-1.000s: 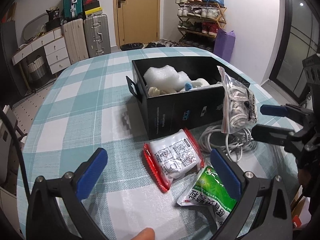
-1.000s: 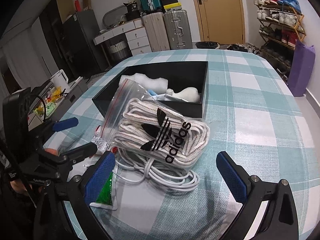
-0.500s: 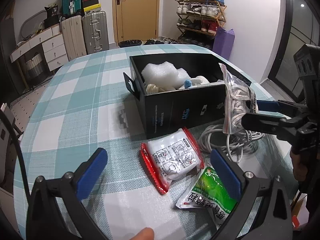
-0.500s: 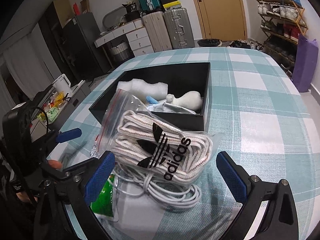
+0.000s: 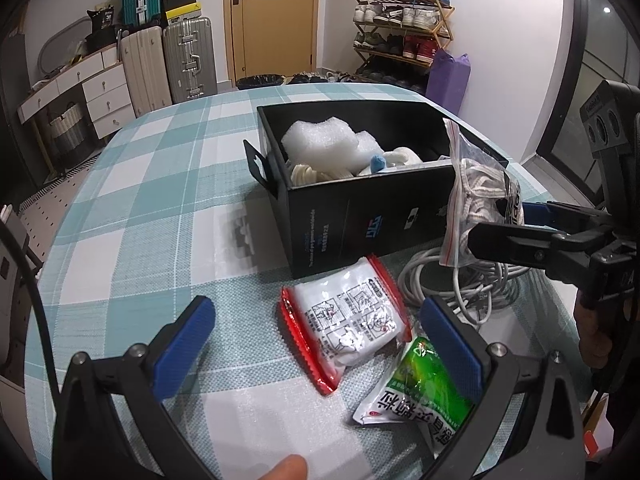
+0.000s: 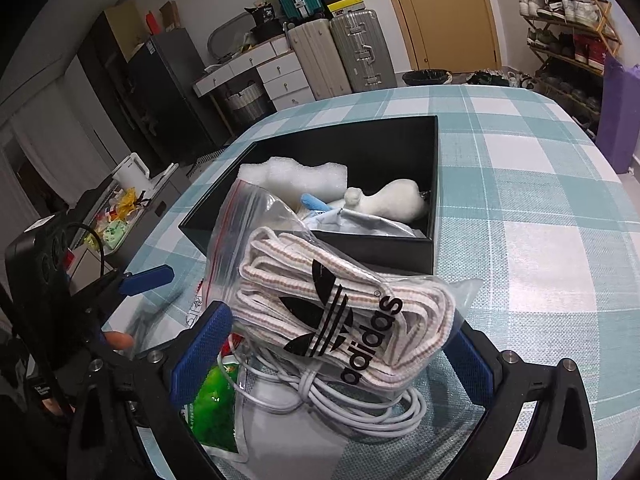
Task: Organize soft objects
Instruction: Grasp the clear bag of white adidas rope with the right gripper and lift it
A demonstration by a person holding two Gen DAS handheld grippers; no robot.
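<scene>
Right gripper [image 6: 336,344]: blue-padded jaws spread wide on either side of a clear zip bag of striped laces [image 6: 340,308] printed with an adidas trefoil; the pads flank the bag, and whether either one touches it cannot be told. The bag leans upright against the near wall of the black box [image 6: 435,184], its lower end resting on a coil of white cable [image 6: 360,404] on the checked tablecloth [image 6: 540,208].

Left gripper [image 5: 320,344]: jaws released and empty, hovering above the near part of the table over a red-edged white packet [image 5: 348,320], with a green packet [image 5: 420,396] just right of it; a fingertip shows at the bottom edge of the left wrist view.

Box contents: a white foam block [image 5: 320,144], a white plush piece [image 6: 392,202] and a small blue item [image 5: 376,162].

Step in hand, as judged: approach to the lace bag, the grasp not yet made, with two packets and the cable lying outside the box. The next move calls for closing the right pads across the bag's bulk, not its loose plastic, then lifting it clear of the cable, which lies tangled beneath and may drag along, and carrying it over the near wall into the free space at the near right of the box
</scene>
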